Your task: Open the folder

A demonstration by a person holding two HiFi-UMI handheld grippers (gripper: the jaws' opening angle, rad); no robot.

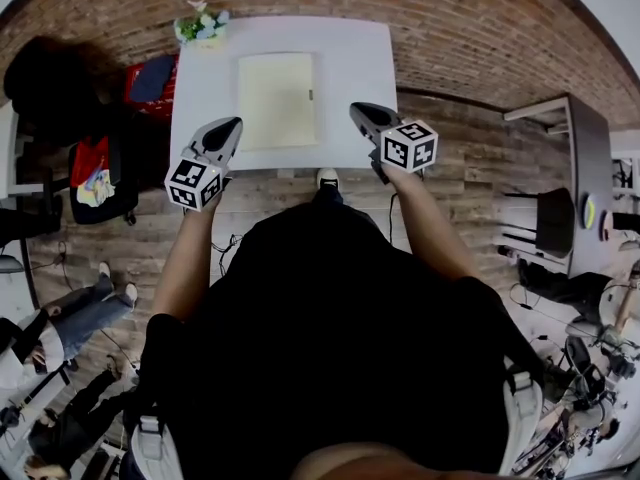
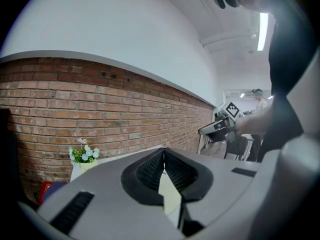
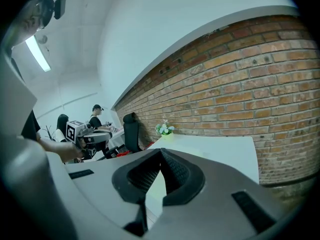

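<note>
A pale yellow folder (image 1: 277,99) lies closed and flat in the middle of the white table (image 1: 350,58). My left gripper (image 1: 233,125) hovers at the table's near left edge, just left of the folder, its jaws shut and empty. My right gripper (image 1: 358,111) hangs over the near right part of the table, just right of the folder. Its jaws also meet at the tips with nothing between them. In the left gripper view the left gripper (image 2: 164,150) points at the brick wall. In the right gripper view the right gripper (image 3: 160,150) points along the table.
A small pot of flowers (image 1: 201,26) stands at the table's far left corner, against the brick wall. A black chair (image 1: 45,88) and a red bag (image 1: 150,83) sit left of the table. A dark desk (image 1: 585,168) is at the right. People sit at the lower left.
</note>
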